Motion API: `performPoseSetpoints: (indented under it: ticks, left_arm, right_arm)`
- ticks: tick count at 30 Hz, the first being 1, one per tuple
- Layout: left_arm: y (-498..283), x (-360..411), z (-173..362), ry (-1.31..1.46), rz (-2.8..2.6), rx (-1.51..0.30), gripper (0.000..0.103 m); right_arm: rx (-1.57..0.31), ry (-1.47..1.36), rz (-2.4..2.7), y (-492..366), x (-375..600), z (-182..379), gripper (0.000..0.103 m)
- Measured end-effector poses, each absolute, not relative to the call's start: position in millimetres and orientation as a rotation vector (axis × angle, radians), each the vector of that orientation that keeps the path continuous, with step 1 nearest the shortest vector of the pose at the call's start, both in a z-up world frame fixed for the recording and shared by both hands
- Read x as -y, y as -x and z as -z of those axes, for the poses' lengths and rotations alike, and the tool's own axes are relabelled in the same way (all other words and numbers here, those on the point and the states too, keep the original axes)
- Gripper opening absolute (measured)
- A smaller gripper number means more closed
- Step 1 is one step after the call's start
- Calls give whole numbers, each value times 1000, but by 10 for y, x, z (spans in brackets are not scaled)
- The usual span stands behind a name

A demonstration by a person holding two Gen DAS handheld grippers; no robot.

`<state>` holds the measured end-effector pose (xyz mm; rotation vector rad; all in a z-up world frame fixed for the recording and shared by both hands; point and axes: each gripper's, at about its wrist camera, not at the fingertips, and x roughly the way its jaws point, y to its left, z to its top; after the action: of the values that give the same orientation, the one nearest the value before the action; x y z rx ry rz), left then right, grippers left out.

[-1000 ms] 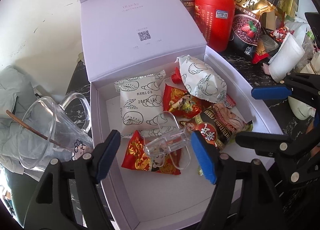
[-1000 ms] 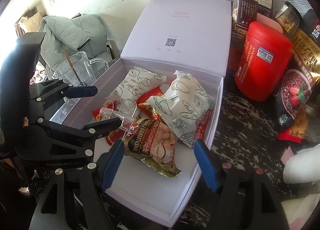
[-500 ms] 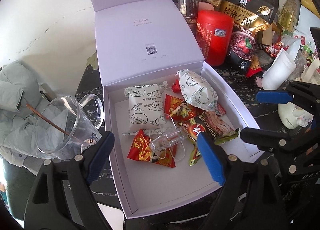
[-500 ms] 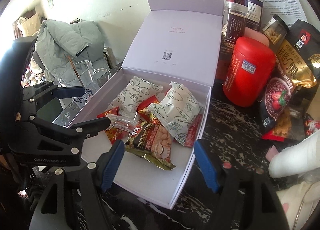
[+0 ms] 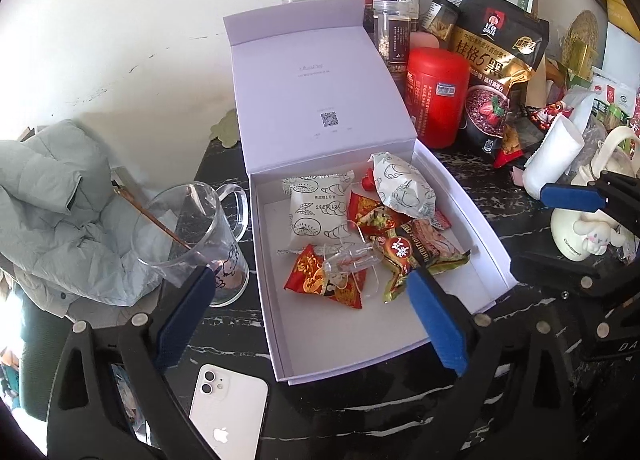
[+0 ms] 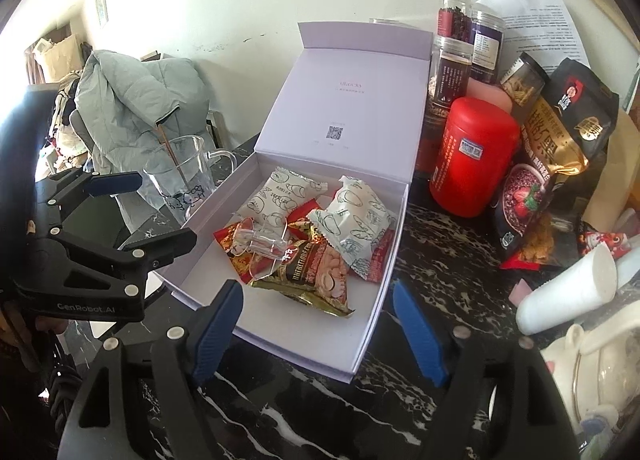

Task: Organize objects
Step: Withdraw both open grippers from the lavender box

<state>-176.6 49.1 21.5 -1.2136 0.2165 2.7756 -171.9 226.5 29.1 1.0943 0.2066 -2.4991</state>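
Open lavender box (image 5: 468,219) at the middle of the black marbled desk (image 6: 448,280), lid propped upright against the back wall, presumably to keep the tray free for loading. Inside, toward the tray's back half: two white pastry packets (image 5: 316,211), red snack packets (image 5: 324,280), a peanut bag (image 6: 320,276) and a small clear plastic piece (image 5: 352,260) lying on top; front half of the tray bare. Left gripper (image 5: 312,316) just widened its jaws, now spread wide over the tray's near left corner, nothing between the fingers. Right gripper (image 6: 316,332) likewise opened a little further, wide and empty, over the near right corner. Judged: both clear of the box with items dropped in. Glass mug (image 5: 192,236) beside the box's left wall, white phone (image 5: 228,412) at the desk's front edge, partly covered by the left gripper. Red canister (image 6: 472,155) and jars right of the lid. Nature of the clear piece hard to make out; packets underneath partly hidden.
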Motion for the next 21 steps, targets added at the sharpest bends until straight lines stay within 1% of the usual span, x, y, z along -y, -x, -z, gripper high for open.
performPoseSetpoints:
  ticks: [3, 11, 21]
  left_arm:
    - [1665, -466, -254, 1212, -2786, -202, 97]
    - [1325, -392, -364, 1177, -2817, -170, 97]
    - [913, -333, -467, 1129, -2851, -154, 97]
  right_arm:
    - [-216, -1074, 2505, 1595, -2244, -351, 79]
    - [-238, -1043, 2552, 1273, -2219, -430, 84]
    - [-240, -1006, 2576, 869, -2196, -499, 84]
